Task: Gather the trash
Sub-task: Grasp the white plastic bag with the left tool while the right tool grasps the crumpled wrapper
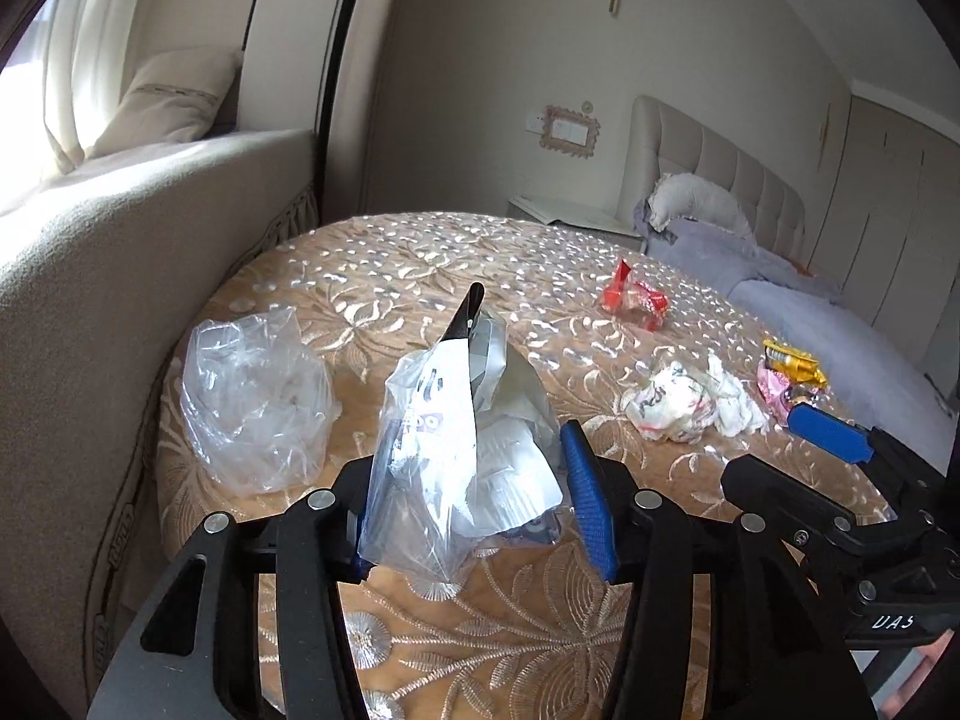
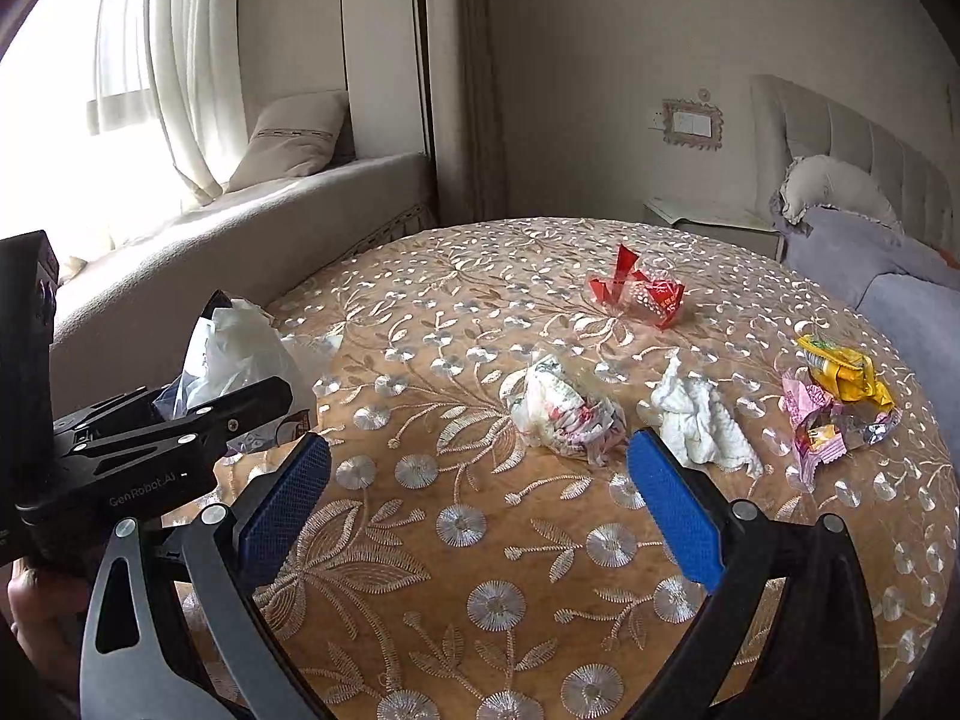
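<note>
My left gripper [image 1: 474,498] is shut on a clear plastic bag [image 1: 462,444] with white wrappers inside, held just above the round embroidered table [image 1: 528,618]. The bag also shows in the right wrist view [image 2: 240,360]. My right gripper [image 2: 480,498] is open and empty, hovering before a crumpled printed wrapper [image 2: 564,414] and a white tissue [image 2: 702,420]. A red wrapper [image 2: 639,294] lies farther back. A yellow packet [image 2: 846,372] and a pink wrapper [image 2: 810,426] lie at the right edge. A second clear bag [image 1: 258,402] lies at the table's left.
A beige window seat [image 1: 120,228] with a cushion [image 1: 174,96] runs along the left. A bed with grey bedding [image 1: 798,306] and a padded headboard stands behind on the right, with a nightstand [image 1: 564,216] beside it.
</note>
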Tool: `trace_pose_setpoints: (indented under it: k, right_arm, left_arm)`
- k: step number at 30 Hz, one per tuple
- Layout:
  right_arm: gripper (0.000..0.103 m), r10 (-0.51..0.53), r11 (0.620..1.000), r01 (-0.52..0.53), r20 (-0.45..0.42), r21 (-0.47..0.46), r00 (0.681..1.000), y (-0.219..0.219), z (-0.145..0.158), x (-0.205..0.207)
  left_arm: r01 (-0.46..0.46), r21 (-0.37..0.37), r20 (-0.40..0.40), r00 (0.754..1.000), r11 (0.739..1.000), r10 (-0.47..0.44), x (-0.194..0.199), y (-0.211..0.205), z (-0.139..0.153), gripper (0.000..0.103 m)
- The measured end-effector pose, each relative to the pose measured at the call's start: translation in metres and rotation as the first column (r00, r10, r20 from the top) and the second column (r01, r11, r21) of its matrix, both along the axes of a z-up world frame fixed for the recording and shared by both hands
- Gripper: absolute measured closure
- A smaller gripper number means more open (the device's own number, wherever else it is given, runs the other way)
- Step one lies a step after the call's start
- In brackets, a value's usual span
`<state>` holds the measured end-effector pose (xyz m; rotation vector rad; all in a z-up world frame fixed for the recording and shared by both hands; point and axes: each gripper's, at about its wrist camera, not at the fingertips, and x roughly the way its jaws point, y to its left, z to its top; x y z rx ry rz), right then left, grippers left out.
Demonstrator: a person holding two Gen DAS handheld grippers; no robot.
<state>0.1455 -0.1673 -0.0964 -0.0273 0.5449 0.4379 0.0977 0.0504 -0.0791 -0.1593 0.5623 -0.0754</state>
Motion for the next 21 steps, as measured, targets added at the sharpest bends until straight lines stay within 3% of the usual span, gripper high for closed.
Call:
trace_pose_setpoints:
  k: [4,13,15,17,21]
  right_arm:
    - [0.005,-0.013,0.999,0.017,-0.086,0.052,0.996,-0.006,-0.002,0.024]
    - [0.005,-0.015,0.997,0.004,-0.150,-0.073,0.989,0.006,-0.013,0.075]
    - [0.014,-0.004,0.994,-0.014,-0.173,-0.104,0.985,0.010,-0.017,0.083]
    - [0.049,-0.005,0.989,-0.023,-0.184,-0.146,0.983,0.015,-0.021,0.089]
    - [0.053,0.033,0.984,-0.068,-0.205,-0.167,0.978,0.016,-0.023,0.087]
  left_arm:
    - [0.005,0.005,0.020,1.000,1.000,-0.005,0.014,-0.005,0.006,0.052]
    - [0.040,0.000,0.025,0.999,0.999,-0.040,0.042,-0.013,0.008,0.053]
    - [0.039,0.000,0.034,0.999,0.999,-0.039,0.042,-0.011,0.010,0.053]
    - [0.033,0.016,0.036,0.999,0.999,-0.033,0.042,-0.012,0.011,0.053]
    - [0.033,0.016,0.031,0.999,0.999,-0.034,0.041,-0.014,0.012,0.053]
